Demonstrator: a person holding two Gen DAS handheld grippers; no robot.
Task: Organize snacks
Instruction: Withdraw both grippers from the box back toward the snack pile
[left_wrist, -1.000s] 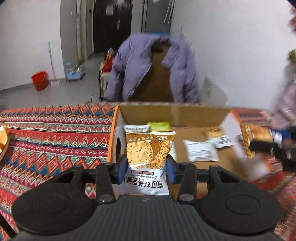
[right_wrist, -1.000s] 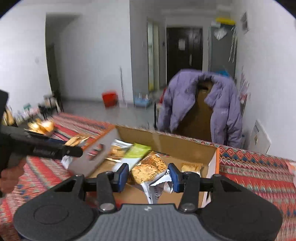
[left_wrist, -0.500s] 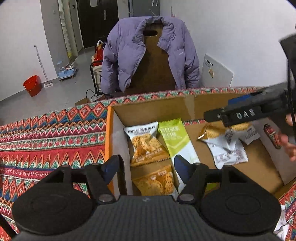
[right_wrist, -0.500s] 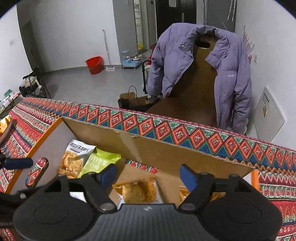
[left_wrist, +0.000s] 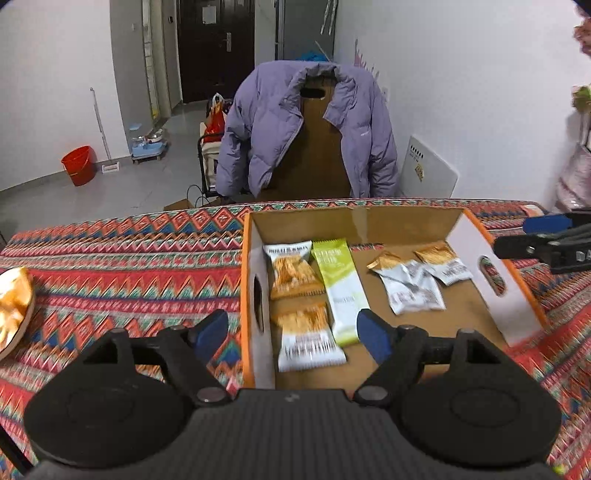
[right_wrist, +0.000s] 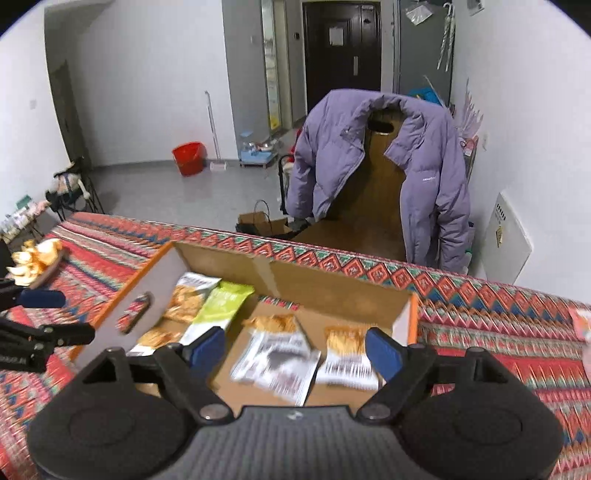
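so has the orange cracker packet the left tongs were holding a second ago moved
Yes. It has left the left tongs, now open, and lies flat in the cardboard box as the near orange cracker packet, beside the box's left wall and the green packet.

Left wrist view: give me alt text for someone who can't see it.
The left tongs hang open and empty over the near left end of a cardboard box on a patterned tablecloth. Inside lie two orange cracker packets, a green packet and two white-and-gold packets; the right tongs enter from the right edge.
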